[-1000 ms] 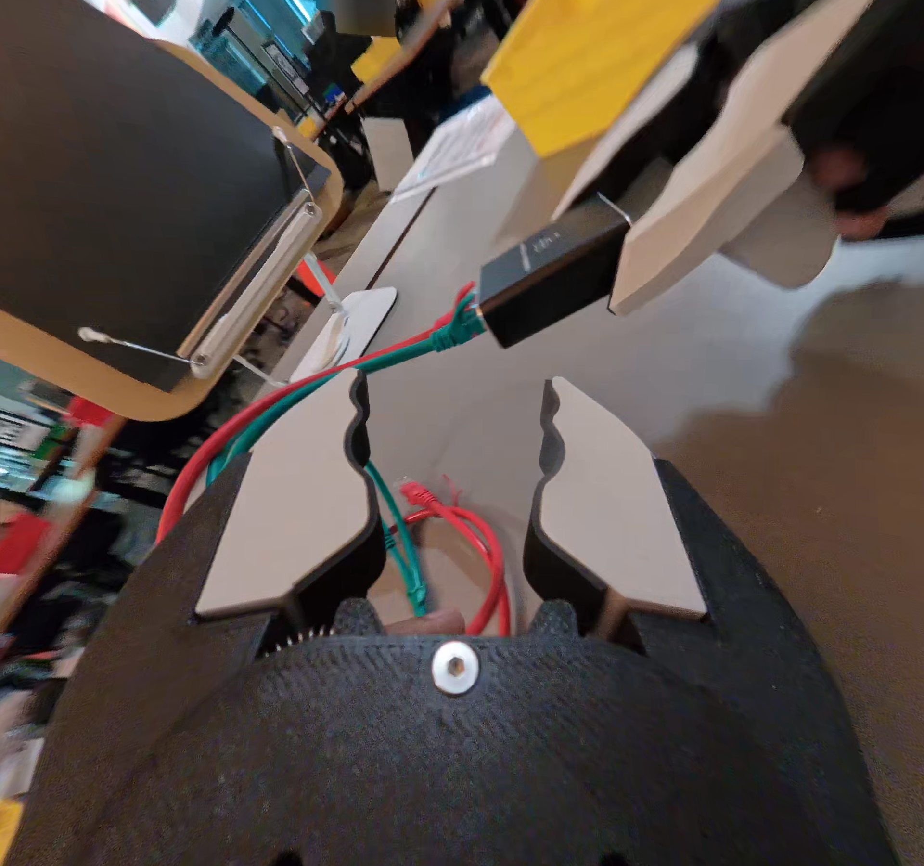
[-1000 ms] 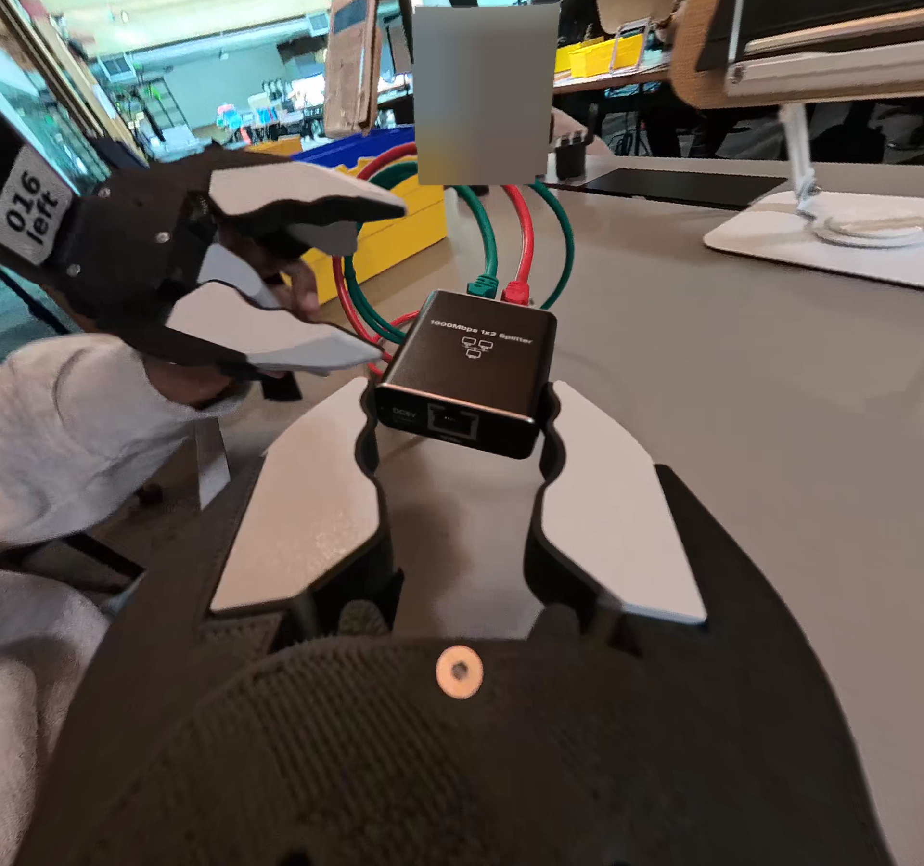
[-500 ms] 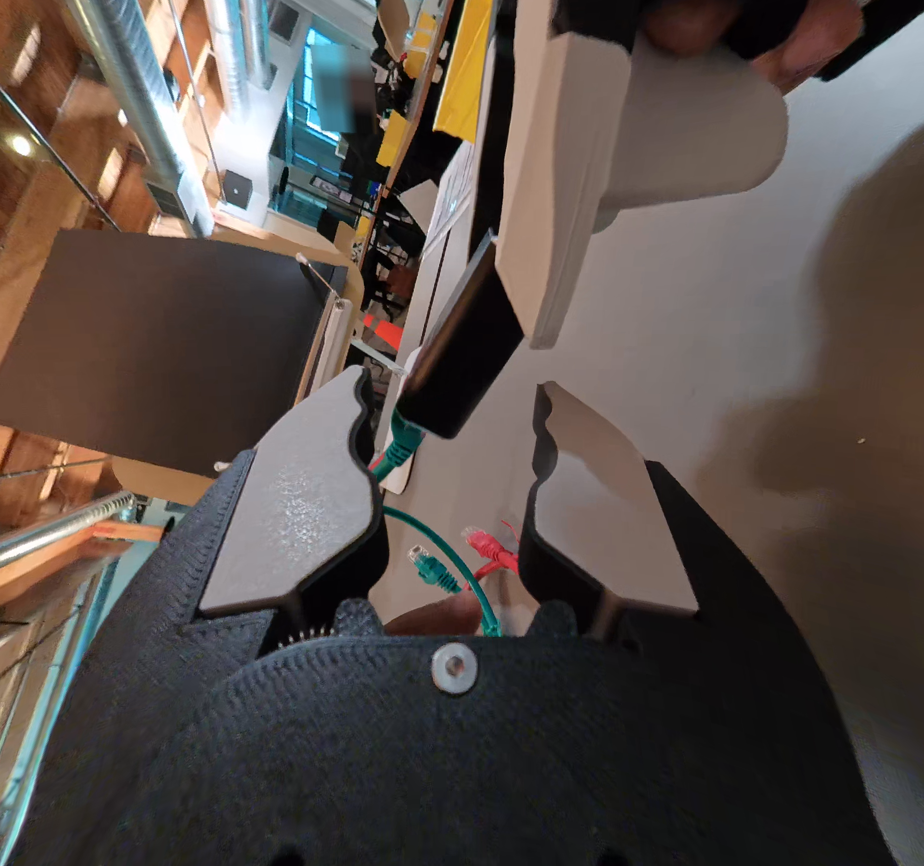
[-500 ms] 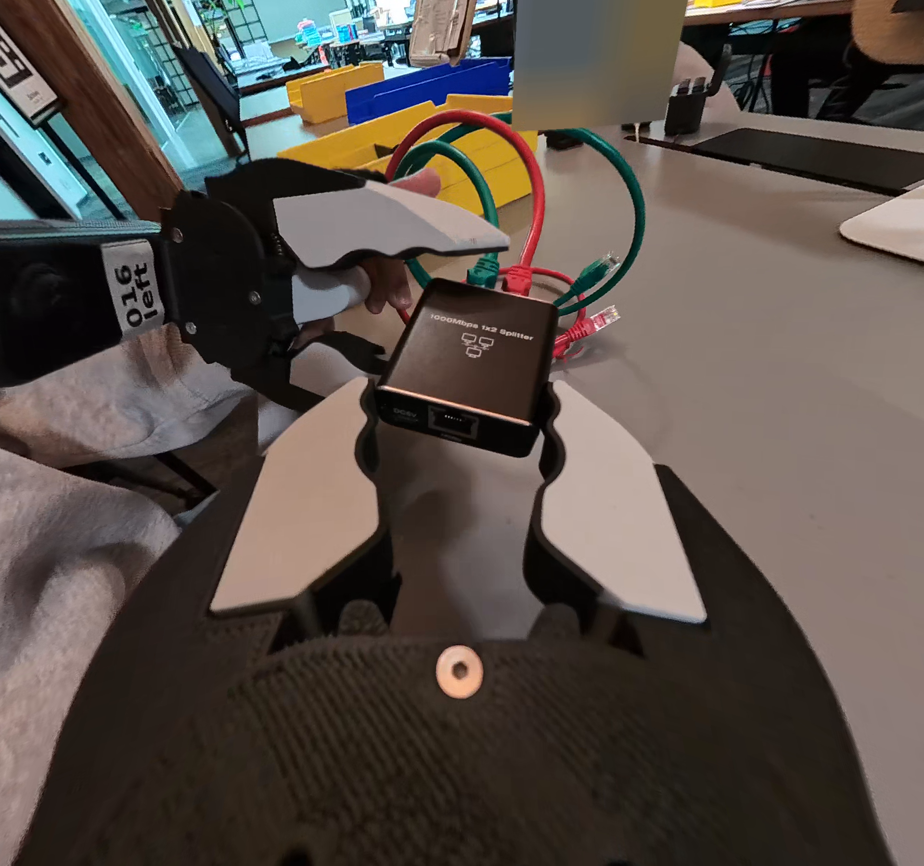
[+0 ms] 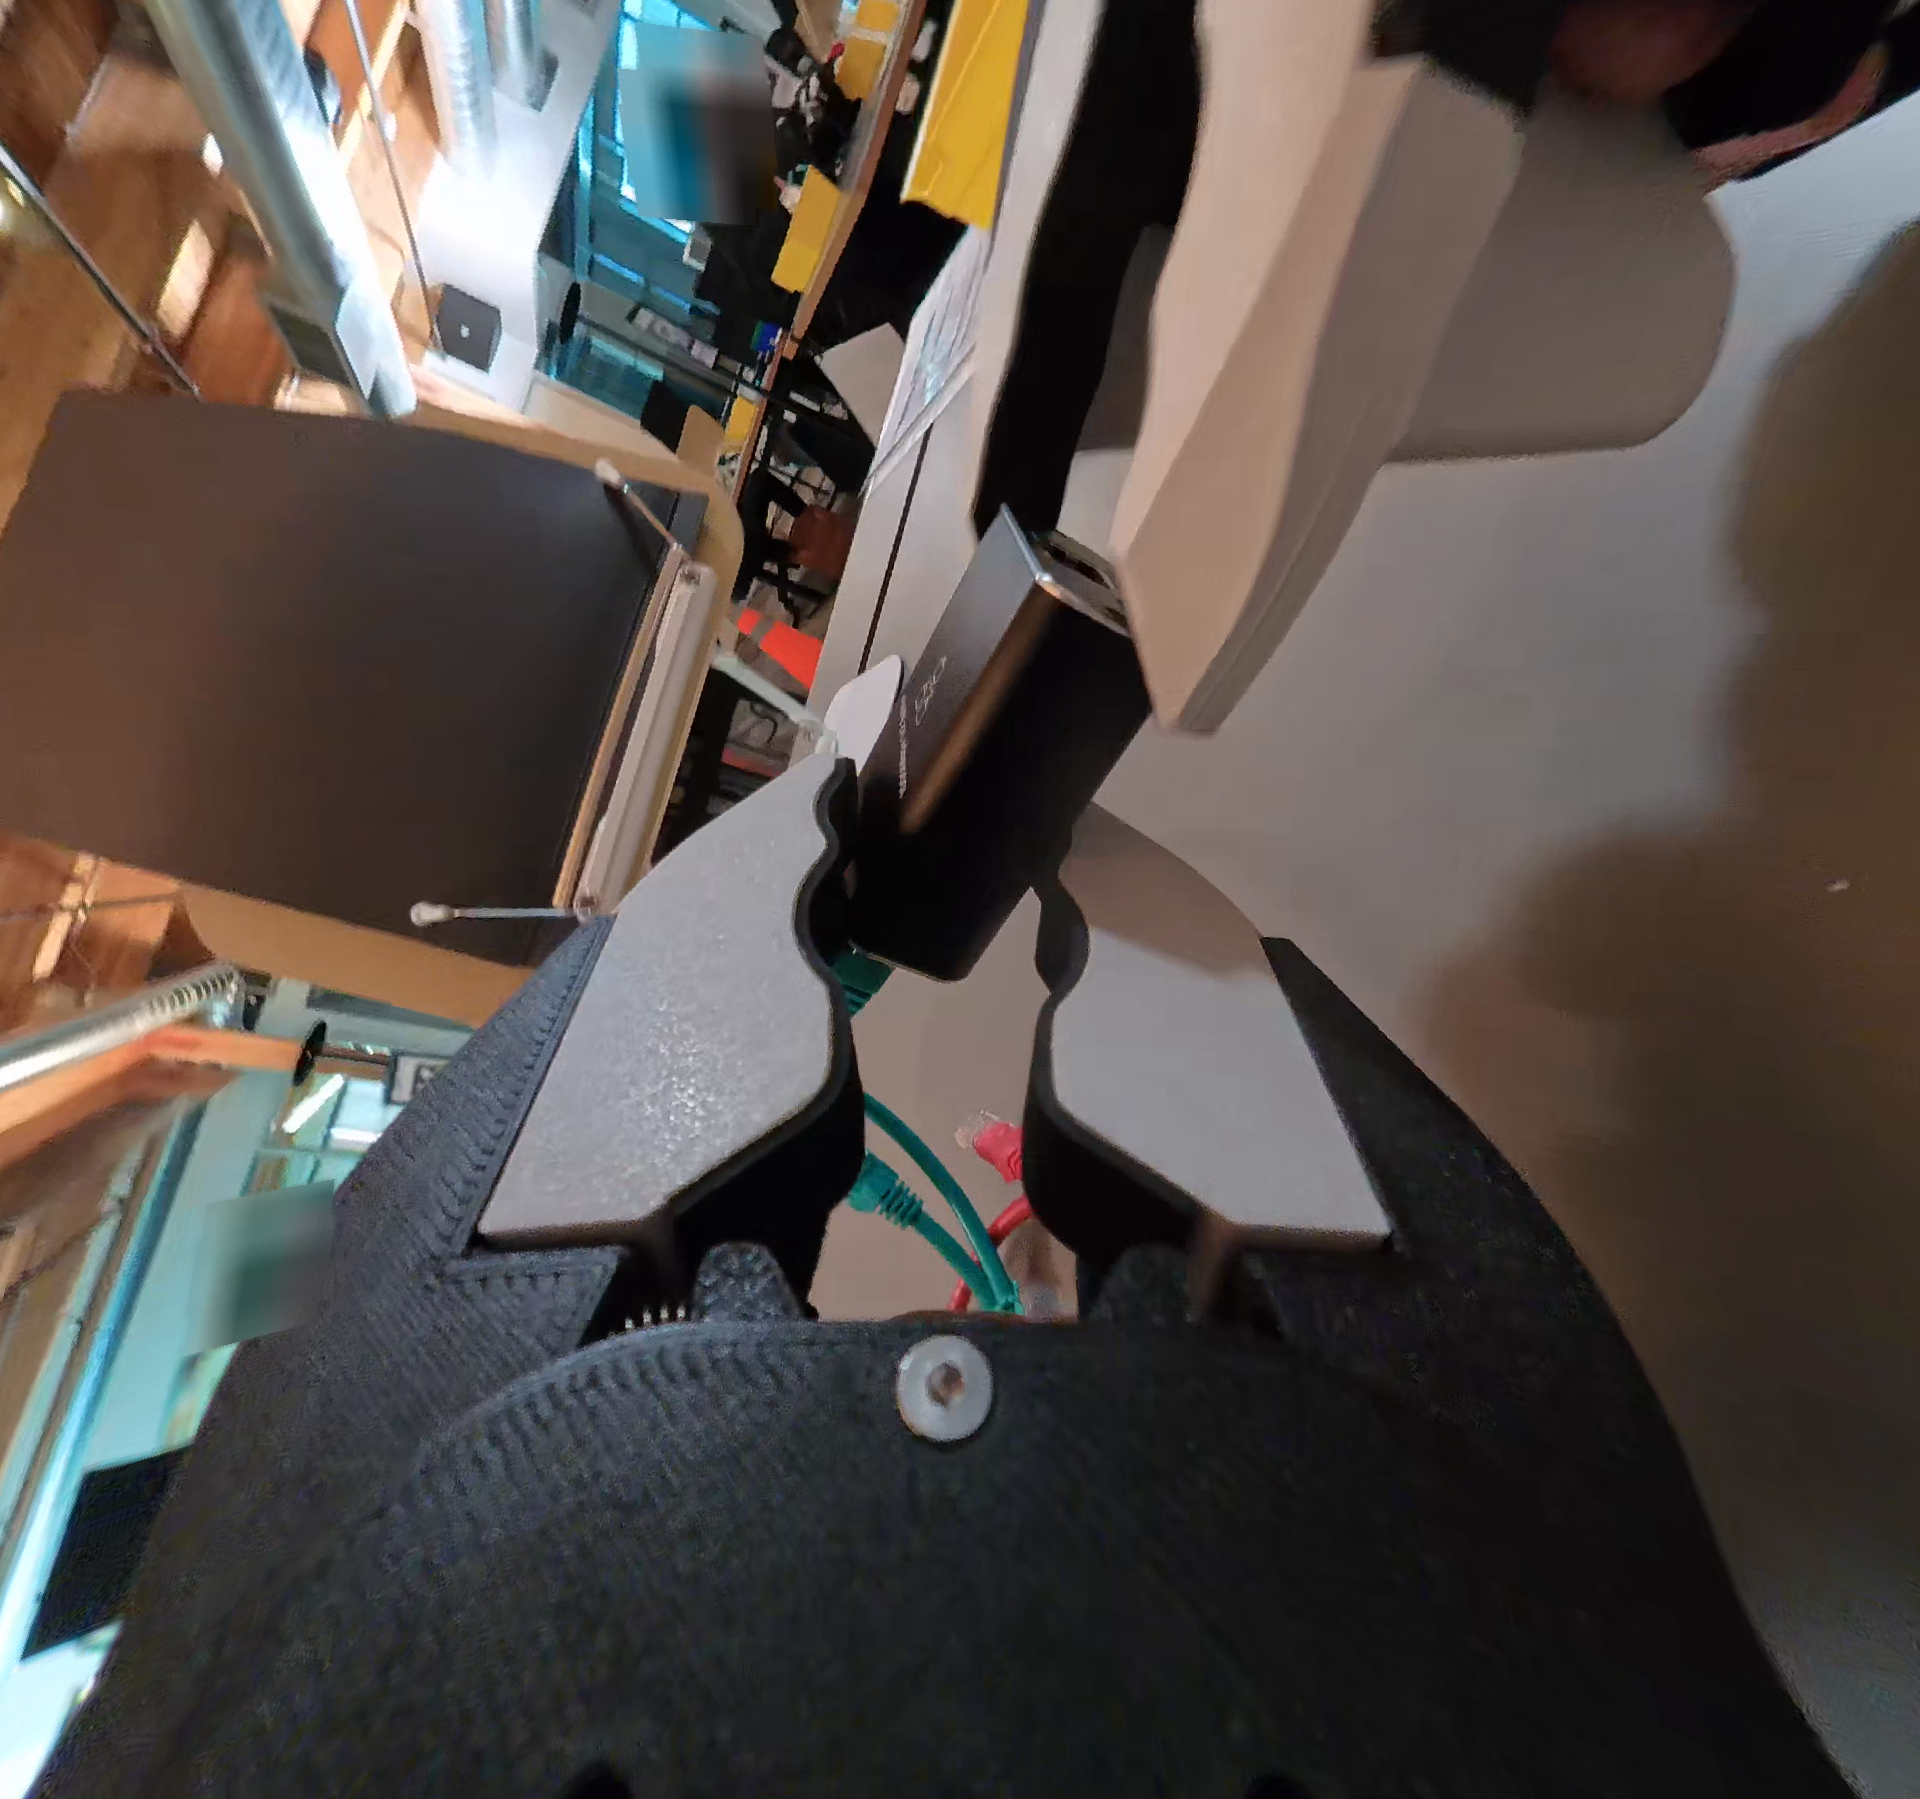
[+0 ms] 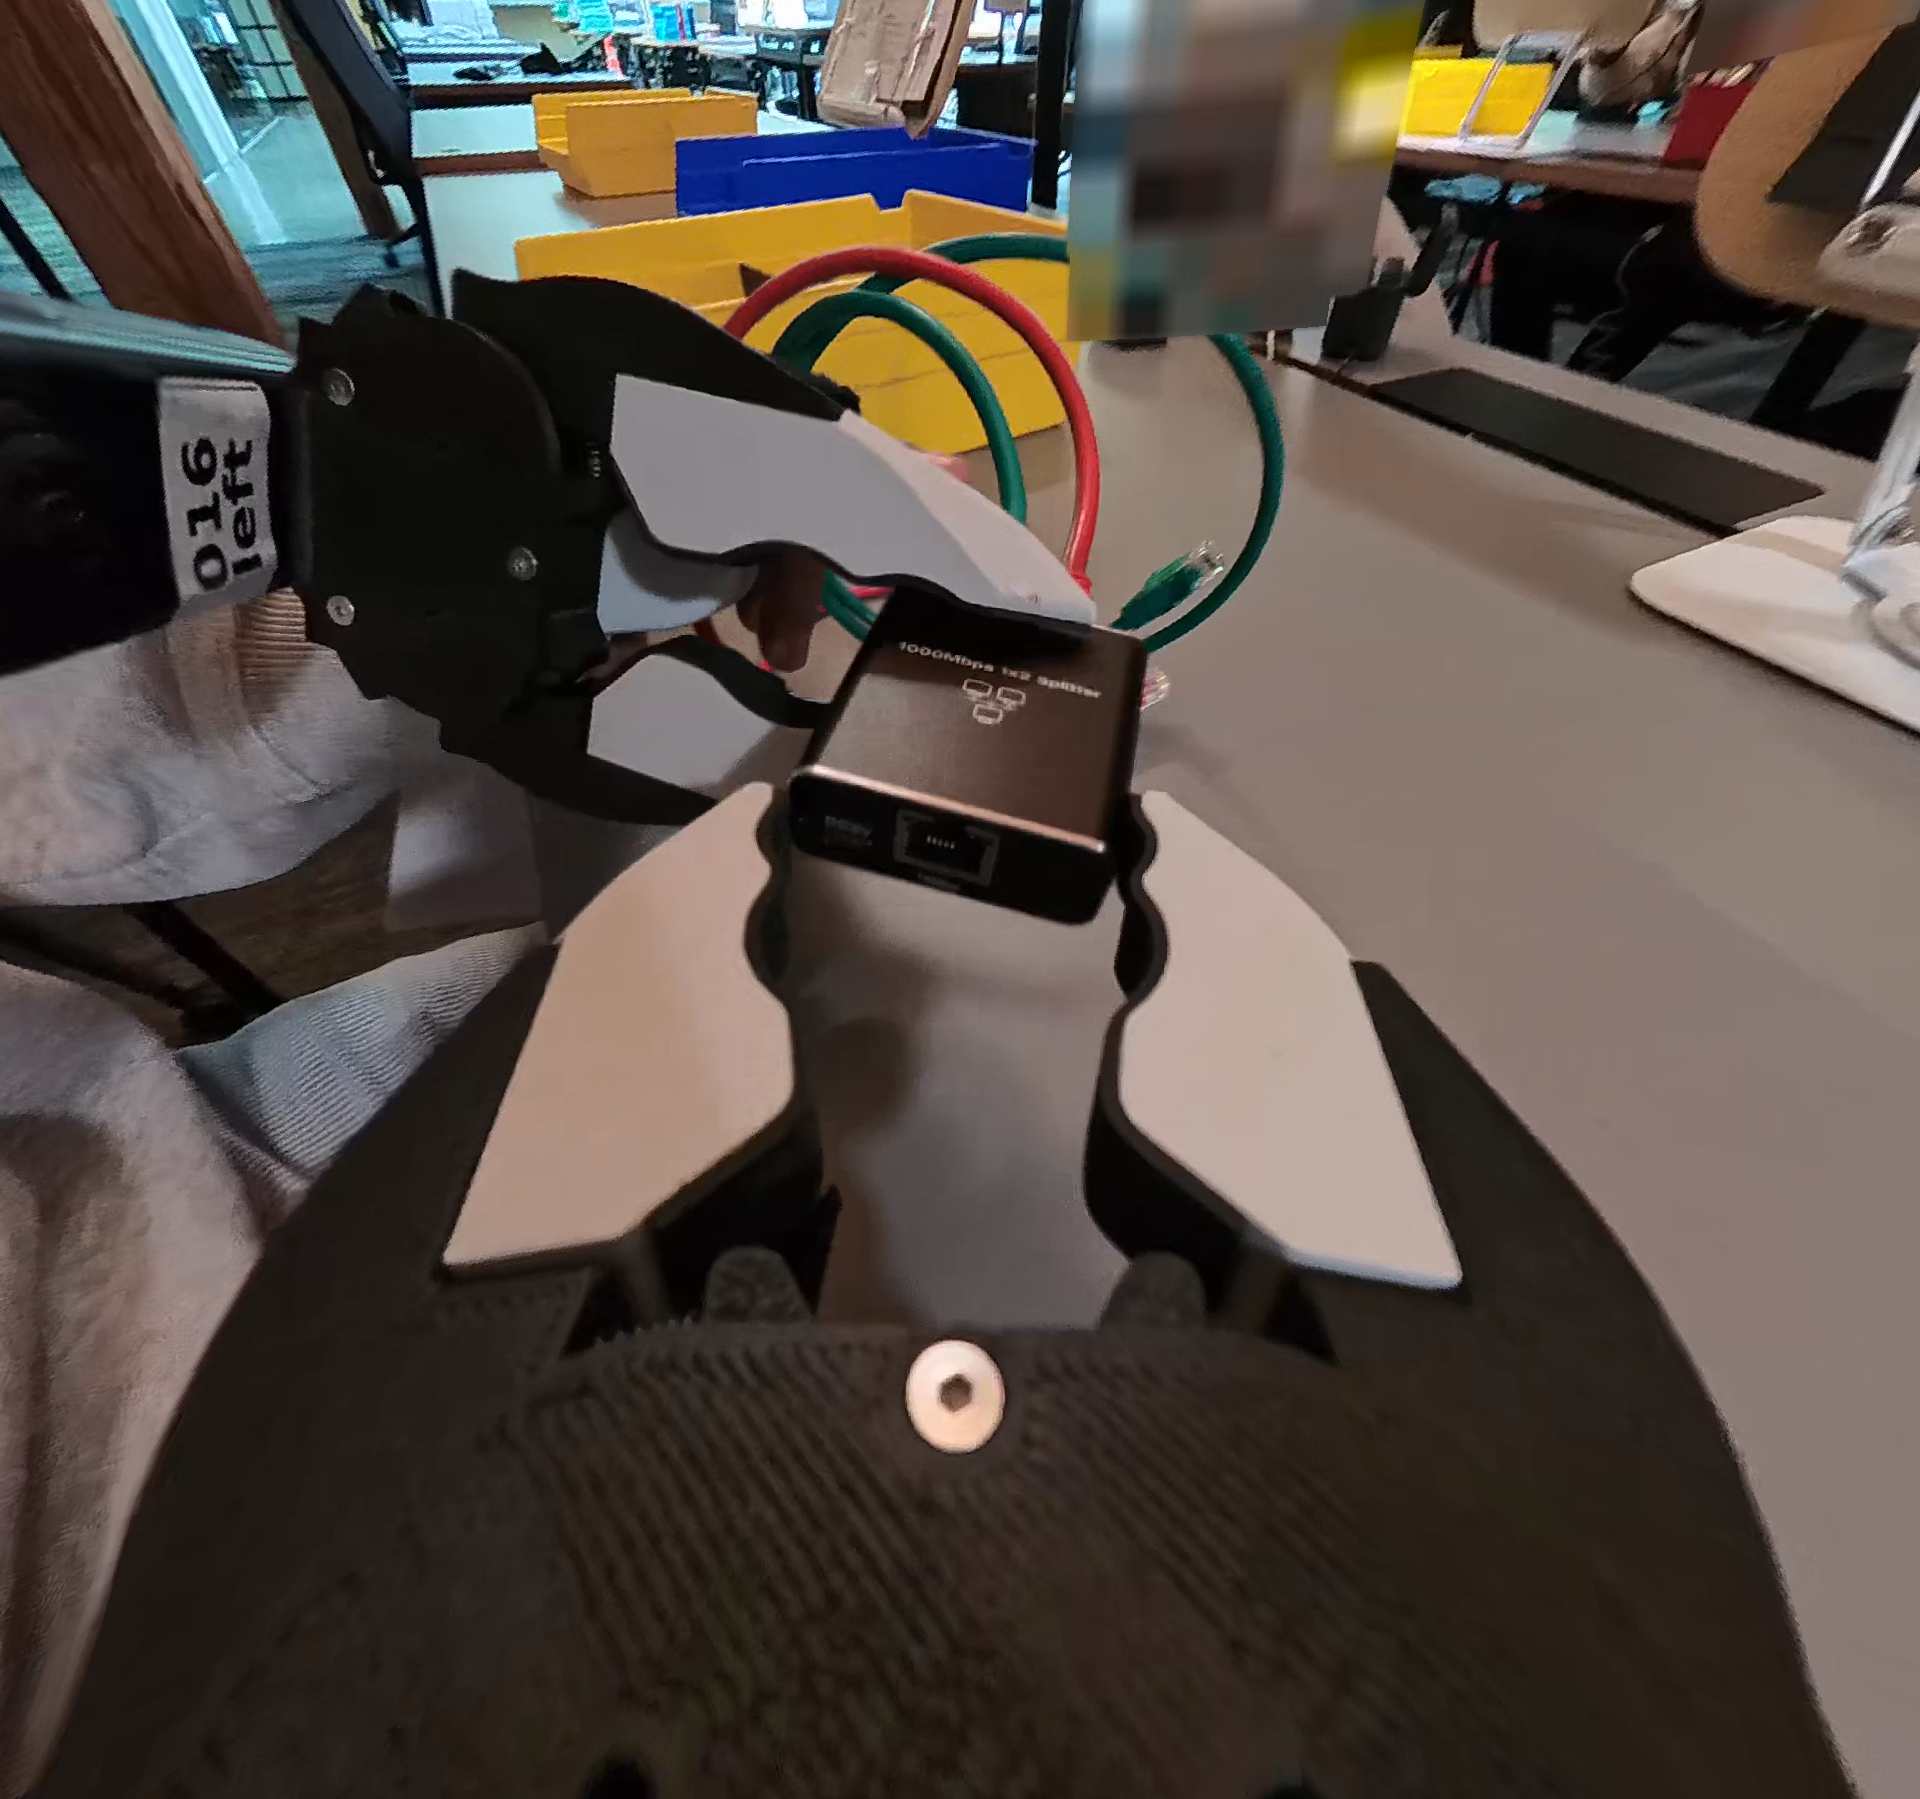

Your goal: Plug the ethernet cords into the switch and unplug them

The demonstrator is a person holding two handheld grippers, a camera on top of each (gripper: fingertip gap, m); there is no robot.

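In the right wrist view the left gripper [image 5: 940, 876] comes in from 9 o'clock, its upper finger [image 6: 831, 502] lying over the far end of the switch [image 6: 987, 741]. Its jaws stand partly apart, straddling that end without clamping anything. At the centre, the right gripper [image 6: 951, 866] pinches the small black switch by its side walls, lifted off the grey table [image 6: 1507, 866], with one empty port facing the camera.

The step looks like unplugging. In the left wrist view a green plug [image 5: 860, 980] sits in the switch's cord end, just inside the left finger. To do it well, the left jaws should close on the plug body rather than on the switch case, press the latch tab, and draw straight back along the port axis while the right grip holds firm. Pulling on the cord itself risks bending it.

Behind, toward 12 o'clock, the red cord [image 6: 1086, 440] and green cord [image 6: 1262, 461] loop upward. A loose green plug [image 6: 1179, 586] hangs at 1 o'clock of the switch.

Farther back, yellow bins [image 6: 727, 263] and a blue bin [image 6: 852, 175] stand at 11 to 12 o'clock; what they hold cannot be seen.
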